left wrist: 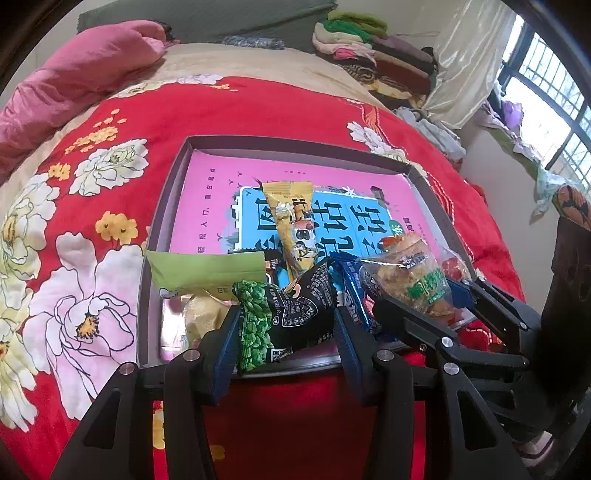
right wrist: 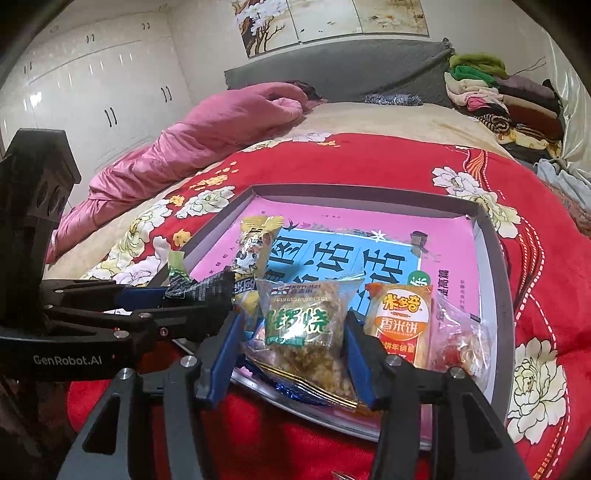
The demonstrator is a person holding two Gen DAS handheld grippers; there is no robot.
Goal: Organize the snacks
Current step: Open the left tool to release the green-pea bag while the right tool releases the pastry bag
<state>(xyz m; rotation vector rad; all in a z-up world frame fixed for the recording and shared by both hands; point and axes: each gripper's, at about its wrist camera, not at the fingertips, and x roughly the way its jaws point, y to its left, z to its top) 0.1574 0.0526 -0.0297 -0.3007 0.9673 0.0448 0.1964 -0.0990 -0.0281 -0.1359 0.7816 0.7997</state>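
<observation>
Left gripper (left wrist: 286, 325): its blue pads squeeze a green and black snack bag (left wrist: 284, 314) over the near edge of the tray.
Right gripper (right wrist: 293, 332): a clear rice snack bag (right wrist: 303, 325) sits between its blue pads. I cannot tell if the pads still press on it.
Tray (left wrist: 162, 206): a gray flat box on the red flower blanket (left wrist: 258, 107), with a pink and blue book (left wrist: 207, 184) lying in it.
Yellow snack stick (left wrist: 295, 225): lying on the book, behind both bags.
Only the left view shows: a light green packet (left wrist: 207, 269) at the tray's left side, and a window (left wrist: 546, 107).
Only the right view shows: an orange rice cake packet (right wrist: 400, 321) beside the clear bag, white closet doors (right wrist: 99, 92), and a painting (right wrist: 332, 22) on the wall.
</observation>
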